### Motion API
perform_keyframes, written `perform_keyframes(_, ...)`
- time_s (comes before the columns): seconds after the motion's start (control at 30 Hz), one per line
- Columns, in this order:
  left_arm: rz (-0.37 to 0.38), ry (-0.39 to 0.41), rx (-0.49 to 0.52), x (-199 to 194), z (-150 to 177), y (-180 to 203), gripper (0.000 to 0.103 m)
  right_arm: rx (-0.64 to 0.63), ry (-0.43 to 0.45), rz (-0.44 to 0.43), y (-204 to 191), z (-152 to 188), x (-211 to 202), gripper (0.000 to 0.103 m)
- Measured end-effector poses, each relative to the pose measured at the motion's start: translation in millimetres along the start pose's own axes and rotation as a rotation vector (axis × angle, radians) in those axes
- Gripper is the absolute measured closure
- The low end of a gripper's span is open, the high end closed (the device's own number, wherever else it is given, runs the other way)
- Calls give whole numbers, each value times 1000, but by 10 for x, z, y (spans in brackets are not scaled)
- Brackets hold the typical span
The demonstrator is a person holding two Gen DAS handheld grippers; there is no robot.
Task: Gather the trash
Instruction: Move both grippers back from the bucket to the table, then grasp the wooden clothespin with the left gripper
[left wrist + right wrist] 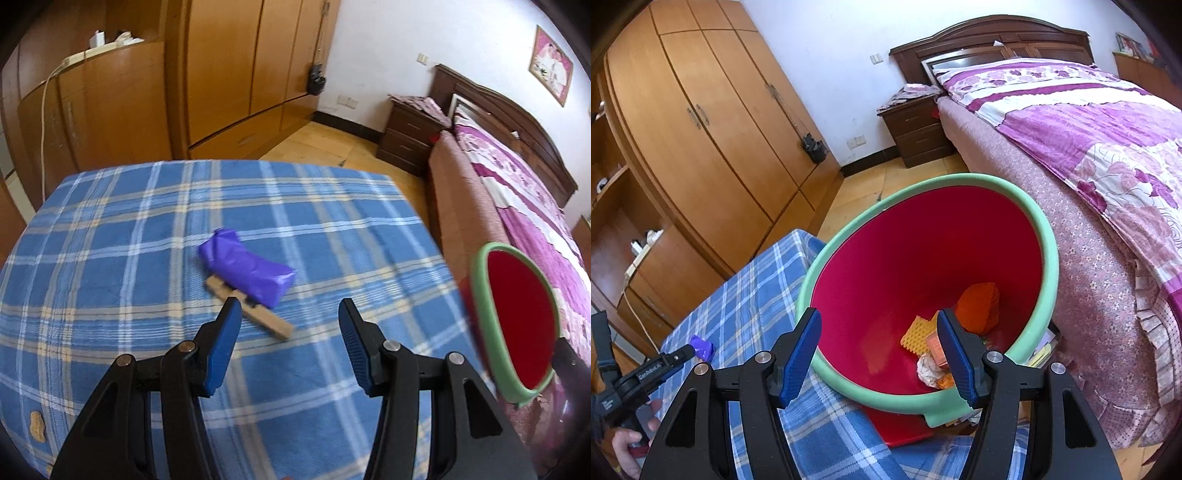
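A crumpled purple wrapper (248, 268) lies on the blue plaid table (110, 258), on top of a tan wooden stick (255, 314). My left gripper (290, 314) is open and empty just in front of them, its left fingertip near the stick. The wrapper also shows small in the right wrist view (701, 347), beside the left gripper's tip. A red bin with a green rim (1045, 236) leans at the table's right edge, holding orange, yellow and white trash (979, 306). My right gripper (879, 332) is open and empty at the bin's mouth. The bin also shows in the left view (480, 280).
A bed with a purple floral cover (1089, 147) stands right of the table. Wooden wardrobes (701, 129) line the far wall, with a dark nightstand (916, 129) beside the bed. A small tan scrap (37, 426) lies at the table's near left.
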State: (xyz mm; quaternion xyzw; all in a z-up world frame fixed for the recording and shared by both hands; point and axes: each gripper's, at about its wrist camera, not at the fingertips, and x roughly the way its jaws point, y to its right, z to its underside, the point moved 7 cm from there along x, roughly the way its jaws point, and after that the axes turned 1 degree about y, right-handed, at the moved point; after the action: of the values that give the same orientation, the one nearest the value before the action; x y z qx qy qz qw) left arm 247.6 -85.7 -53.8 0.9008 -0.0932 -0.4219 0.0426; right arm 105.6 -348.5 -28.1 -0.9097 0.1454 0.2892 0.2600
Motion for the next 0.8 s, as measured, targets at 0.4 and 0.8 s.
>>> perform_keyframes(0.4, -46, -63, 3, 333, 101, -77, 48, -9, -24, -2, -49, 38, 105, 37)
perform_keyframes(0.8, -159, -70, 21, 307, 146, -383, 48, -13, -26, -7, -81, 49, 117, 37)
